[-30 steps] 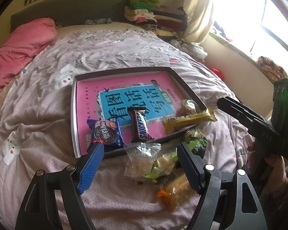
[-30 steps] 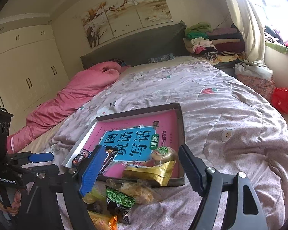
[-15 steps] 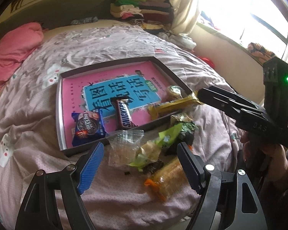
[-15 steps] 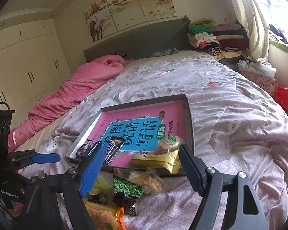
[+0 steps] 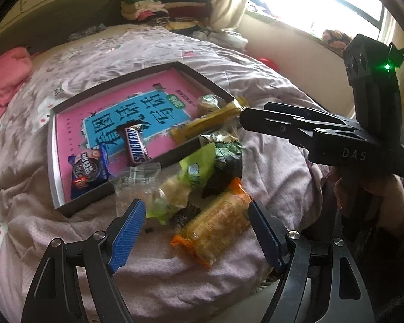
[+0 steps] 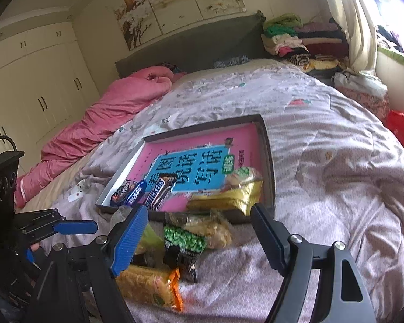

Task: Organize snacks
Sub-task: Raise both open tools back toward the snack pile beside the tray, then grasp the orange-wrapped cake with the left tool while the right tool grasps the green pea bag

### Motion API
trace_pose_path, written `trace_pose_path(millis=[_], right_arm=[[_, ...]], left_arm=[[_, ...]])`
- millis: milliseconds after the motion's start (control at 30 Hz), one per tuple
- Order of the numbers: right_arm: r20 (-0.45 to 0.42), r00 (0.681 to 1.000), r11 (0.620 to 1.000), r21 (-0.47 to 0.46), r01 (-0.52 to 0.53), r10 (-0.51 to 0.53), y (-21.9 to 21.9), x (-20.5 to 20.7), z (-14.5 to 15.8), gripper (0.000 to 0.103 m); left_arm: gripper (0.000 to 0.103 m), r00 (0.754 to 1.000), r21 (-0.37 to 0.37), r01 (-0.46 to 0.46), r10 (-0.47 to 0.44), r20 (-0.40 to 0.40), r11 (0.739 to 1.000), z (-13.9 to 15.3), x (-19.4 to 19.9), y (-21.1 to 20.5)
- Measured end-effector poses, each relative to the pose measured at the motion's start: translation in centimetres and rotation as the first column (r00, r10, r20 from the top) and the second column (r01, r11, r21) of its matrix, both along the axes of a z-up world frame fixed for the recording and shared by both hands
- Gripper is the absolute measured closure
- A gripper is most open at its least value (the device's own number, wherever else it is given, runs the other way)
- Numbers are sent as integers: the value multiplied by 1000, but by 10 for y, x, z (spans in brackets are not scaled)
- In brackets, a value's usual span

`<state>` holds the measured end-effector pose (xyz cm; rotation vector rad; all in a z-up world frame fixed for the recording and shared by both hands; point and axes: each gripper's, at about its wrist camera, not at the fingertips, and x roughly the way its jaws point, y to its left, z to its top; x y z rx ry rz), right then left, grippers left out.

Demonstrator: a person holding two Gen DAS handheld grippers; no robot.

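Observation:
A shallow dark-rimmed tray (image 5: 67, 210) with a pink and blue printed bottom lies on the bed. In it lie a blue Oreo pack (image 5: 87, 171), a Snickers bar (image 5: 135, 146), a round cake (image 5: 207, 101) and a gold pack (image 5: 207, 123) that overhangs the rim. A pile of loose snacks lies in front of the tray: an orange-ended cracker pack (image 5: 215, 223), a light green pack (image 5: 195, 171), a dark green pack (image 5: 226, 161) and a clear bag (image 5: 137, 185). My left gripper (image 5: 196, 234) is open and empty just above the cracker pack. My right gripper (image 6: 199, 239) is open and empty above the pile.
The tray (image 6: 269, 161) sits on a lilac quilt (image 6: 323, 140). A pink duvet (image 6: 115, 113) lies at the far left. Folded clothes (image 6: 296, 37) are stacked at the headboard. The bed's edge runs close below the pile (image 5: 229, 296).
Both grippers have moved closer to the snack pile and lower. The left view has swung so the cracker pack now sits between its fingers. Nothing was grasped.

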<state>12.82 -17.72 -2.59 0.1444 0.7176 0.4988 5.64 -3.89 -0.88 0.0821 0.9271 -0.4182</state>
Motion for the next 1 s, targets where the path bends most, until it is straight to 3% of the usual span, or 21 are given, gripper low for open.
trace_pose_path(millis=[500,667,1000], right_arm=[[-172,983,998,3,-59,58,9,-3,-31,25],[-208,976,998,21,-56,59,10,1,-40,41],[-250,963,995,37,-93,99,25,9,-55,54]], left_arm=[[23,992,36,116,-114,-54,993,-16,-7,-20],[23,990,66,131,-128,-54,989,-21,-6,-23],[23,983,173,183,-180,-33,968,-31,-9,-39]])
